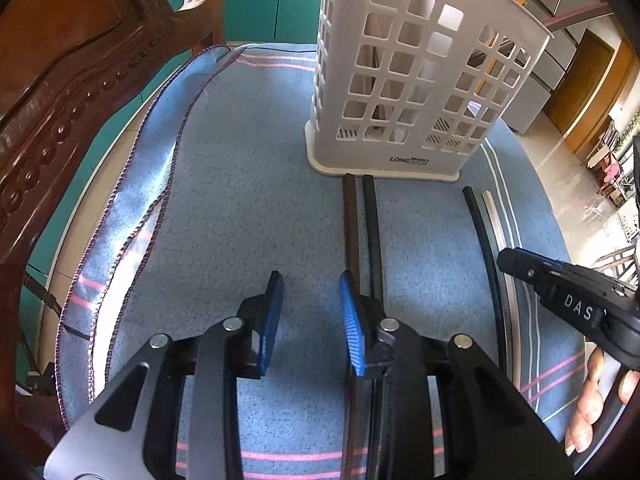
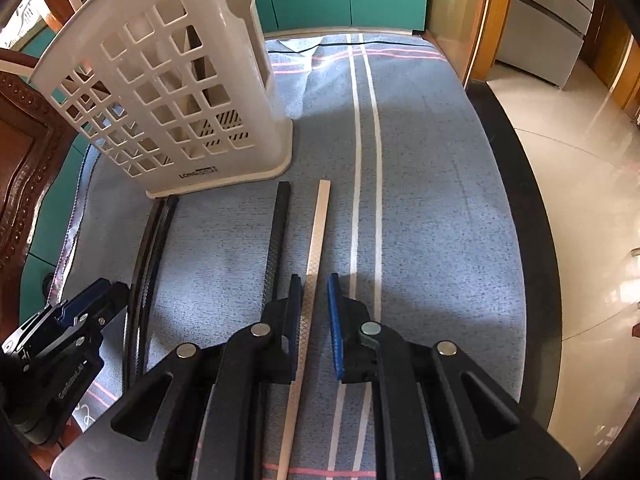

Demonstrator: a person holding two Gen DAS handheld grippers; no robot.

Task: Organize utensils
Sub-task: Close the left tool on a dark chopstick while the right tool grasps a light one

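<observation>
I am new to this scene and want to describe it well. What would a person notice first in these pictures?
First comes the tall white lattice holder, standing upright at the far end of the blue cloth. In front of it lie four chopsticks, a dark pair and a dark one beside a pale one. The right gripper straddles the pale chopstick, while the left gripper stands open with nothing between its fingers.

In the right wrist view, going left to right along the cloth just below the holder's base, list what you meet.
Pair of black chopsticks → single black chopstick → pale chopstick → two white stripes on the cloth.
</observation>
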